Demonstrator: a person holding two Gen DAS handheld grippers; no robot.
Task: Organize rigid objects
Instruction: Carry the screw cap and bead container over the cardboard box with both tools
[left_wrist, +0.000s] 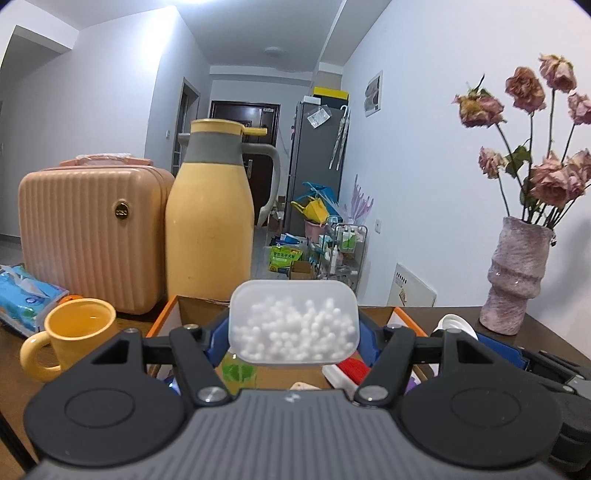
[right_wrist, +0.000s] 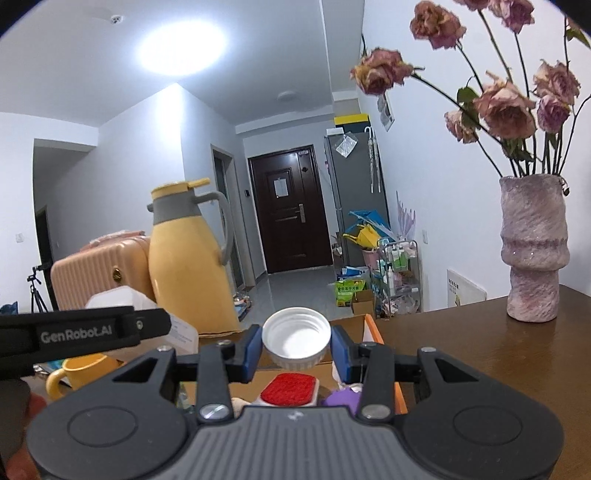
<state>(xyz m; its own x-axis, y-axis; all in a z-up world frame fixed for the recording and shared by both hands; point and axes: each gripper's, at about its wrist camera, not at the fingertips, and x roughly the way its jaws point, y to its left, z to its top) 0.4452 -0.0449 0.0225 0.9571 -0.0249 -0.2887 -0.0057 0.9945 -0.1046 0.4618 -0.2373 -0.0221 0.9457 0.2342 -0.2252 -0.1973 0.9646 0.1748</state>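
My left gripper (left_wrist: 293, 332) is shut on a clear plastic jar (left_wrist: 293, 323) partly filled with small white beads, held above an orange-edged cardboard box (left_wrist: 168, 314). My right gripper (right_wrist: 296, 349) is shut on a white screw cap (right_wrist: 295, 338), its open side facing me, over the same box (right_wrist: 373, 326). In the box lie a red-topped white item (right_wrist: 290, 387), a purple thing (right_wrist: 341, 400) and a green piece (left_wrist: 238, 371). The left gripper's black body (right_wrist: 74, 334) shows at the left of the right wrist view.
A yellow mug (left_wrist: 70, 338) stands left of the box. Behind it are a yellow thermos jug (left_wrist: 208, 221), a pink ribbed case (left_wrist: 88, 232) and a blue wipes pack (left_wrist: 26, 299). A pink vase (right_wrist: 533, 247) with dried roses stands on the brown table (right_wrist: 480, 343) at the right.
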